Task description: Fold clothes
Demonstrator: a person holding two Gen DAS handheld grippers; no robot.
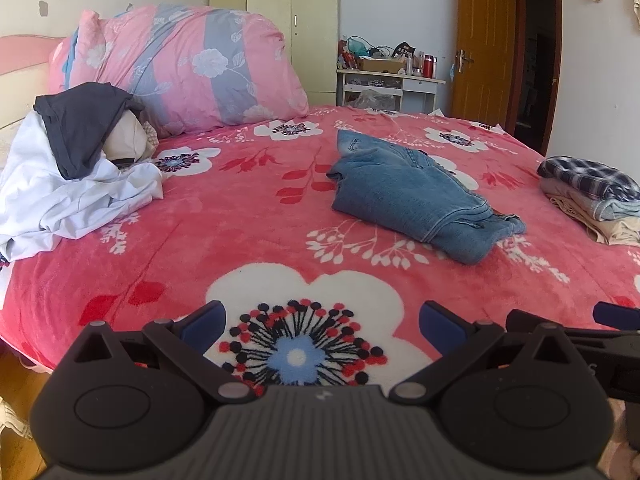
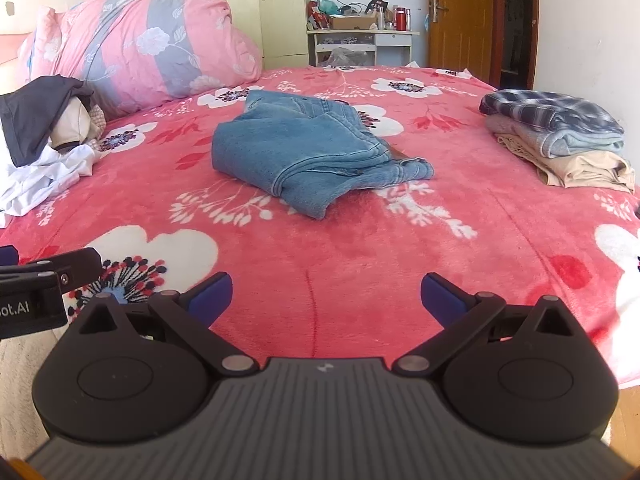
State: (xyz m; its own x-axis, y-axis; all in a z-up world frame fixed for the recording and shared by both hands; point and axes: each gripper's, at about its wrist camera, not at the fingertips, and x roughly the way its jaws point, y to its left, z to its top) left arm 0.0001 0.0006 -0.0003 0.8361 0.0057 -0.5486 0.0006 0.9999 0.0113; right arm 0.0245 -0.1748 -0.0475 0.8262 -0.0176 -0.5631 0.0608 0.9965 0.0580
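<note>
Folded blue jeans [image 1: 416,196] lie in the middle of the red floral bed [image 1: 256,220]; they also show in the right wrist view [image 2: 312,152]. A loose heap of white and dark grey clothes [image 1: 68,168] lies at the left [image 2: 36,148]. A stack of folded clothes [image 1: 592,196] with a plaid shirt on top sits at the right [image 2: 560,140]. My left gripper [image 1: 322,320] is open and empty above the near bed edge. My right gripper [image 2: 326,296] is open and empty, well short of the jeans.
A big pink and grey floral quilt bundle [image 1: 184,64] lies at the head of the bed. Behind it stand a pale wardrobe [image 1: 296,20], a cluttered white desk [image 1: 388,80] and a brown door [image 1: 488,40]. The left gripper's side shows in the right wrist view [image 2: 36,292].
</note>
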